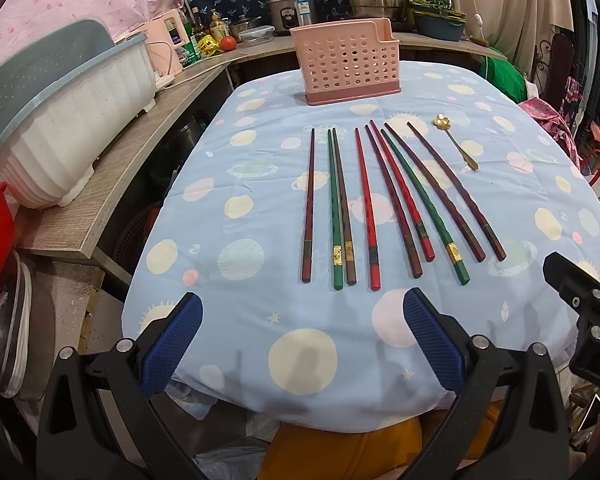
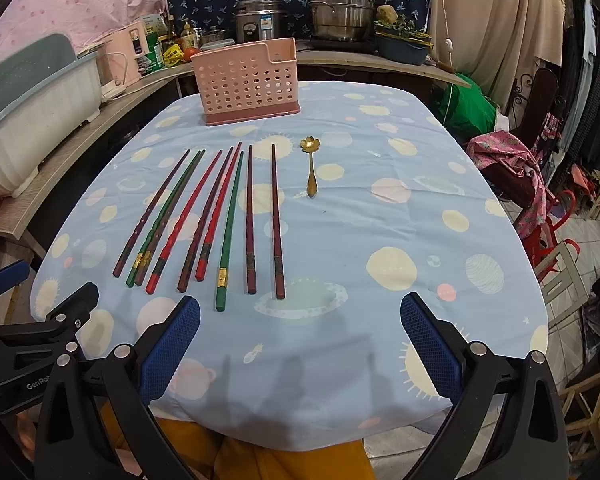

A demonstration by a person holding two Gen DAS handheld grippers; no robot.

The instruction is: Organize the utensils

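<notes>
In the left wrist view, the left gripper (image 1: 302, 336) hovers at the near edge of the counter with the blue planet-print cloth (image 1: 260, 184), its jaws spread and empty. The row of long lacquered chopsticks in red, green and dark brown (image 1: 376, 208) lies flat, the long axes running near to far, thin tips toward the pink perforated plastic utensil basket (image 1: 346, 66). I think it is best to pinch one stick near its thick end.

In the right wrist view, the right gripper (image 2: 300, 338) also has its jaws spread, holding nothing. The small golden spoon with a flower-shaped bowl (image 2: 311, 168) lies right of the chopsticks, its bowl toward the basket.
</notes>
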